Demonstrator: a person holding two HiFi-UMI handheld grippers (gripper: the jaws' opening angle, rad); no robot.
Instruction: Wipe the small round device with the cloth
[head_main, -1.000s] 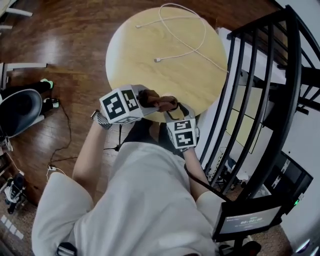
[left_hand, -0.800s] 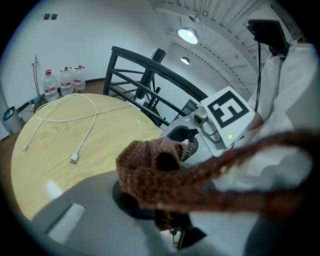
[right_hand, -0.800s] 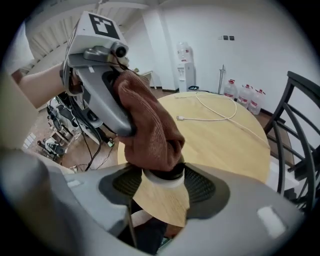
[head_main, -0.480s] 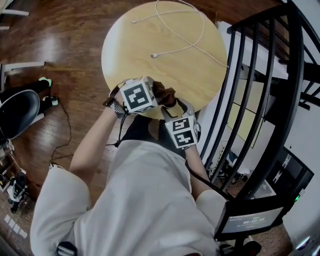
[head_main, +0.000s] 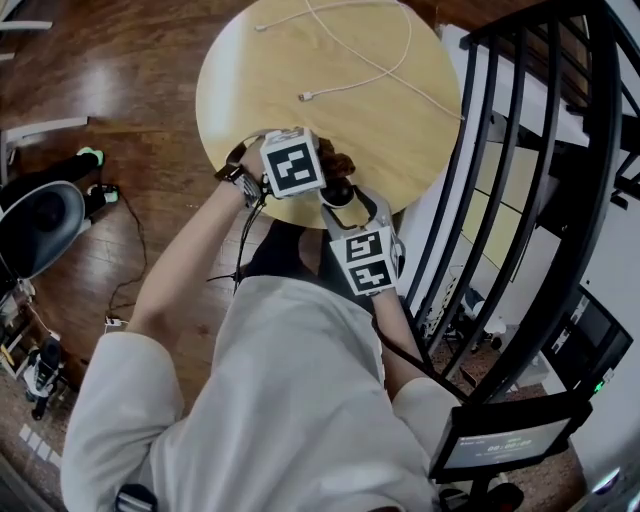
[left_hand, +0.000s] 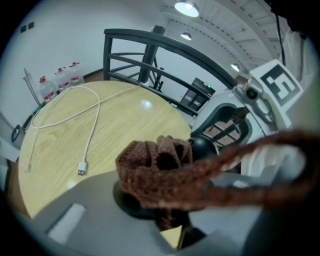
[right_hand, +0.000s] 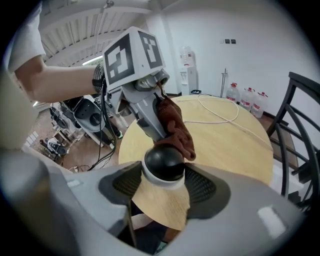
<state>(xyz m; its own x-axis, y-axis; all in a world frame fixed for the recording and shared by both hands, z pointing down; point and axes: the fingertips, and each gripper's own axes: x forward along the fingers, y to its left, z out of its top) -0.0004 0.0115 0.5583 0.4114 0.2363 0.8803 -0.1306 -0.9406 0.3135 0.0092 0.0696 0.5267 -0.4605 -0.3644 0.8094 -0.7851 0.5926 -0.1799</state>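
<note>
Right gripper (right_hand: 164, 183) is partly closed on the device (right_hand: 164, 161), pads either side of its white base, holding it just over the near edge of the table (head_main: 250, 90). Left gripper (left_hand: 169, 214) pinches a bunched brown cloth (left_hand: 155, 167), which touches the black dome. Device looks light, hard, glossy and probably slippery, so grip low at the base; cloth soft and limp.

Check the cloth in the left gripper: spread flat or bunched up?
Bunched up: the brown cloth shows as crumpled folds clamped in the left gripper, not a flat sheet.
</note>
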